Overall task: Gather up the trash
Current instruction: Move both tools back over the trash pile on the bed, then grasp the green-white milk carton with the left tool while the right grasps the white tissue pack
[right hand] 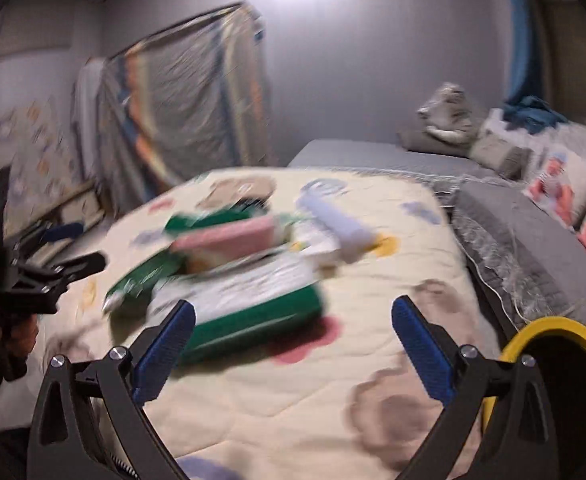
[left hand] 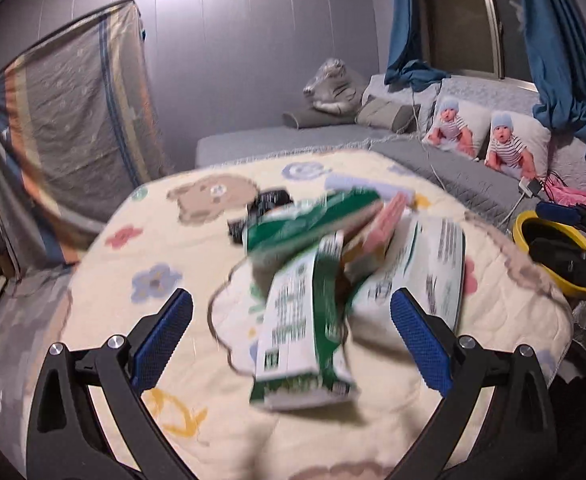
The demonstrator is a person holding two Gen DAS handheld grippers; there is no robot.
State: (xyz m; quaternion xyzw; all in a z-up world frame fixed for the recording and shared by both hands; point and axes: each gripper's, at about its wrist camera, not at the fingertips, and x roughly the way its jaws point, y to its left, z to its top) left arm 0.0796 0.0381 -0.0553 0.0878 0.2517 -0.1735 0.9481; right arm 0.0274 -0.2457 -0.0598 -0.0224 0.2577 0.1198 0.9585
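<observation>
Approaching: both grippers, left gripper (left hand: 291,334) and right gripper (right hand: 293,340), stood wide open, empty, over the cartons (left hand: 317,280) at frame centre.
Next: probably close on one, carry to yellow bin (right hand: 565,360), lower right.

A heap of green-and-white flattened cardboard cartons (left hand: 313,280) lies mid-frame on the cream cartoon-print quilt (left hand: 133,300). A yellow-rimmed round bin (left hand: 533,228) sits at the quilt's right edge. Behind, upper right, two baby-print pillows (left hand: 489,136) lean beside a grey mattress (left hand: 277,140); a striped draped sheet (left hand: 77,112) hangs upper left.
</observation>
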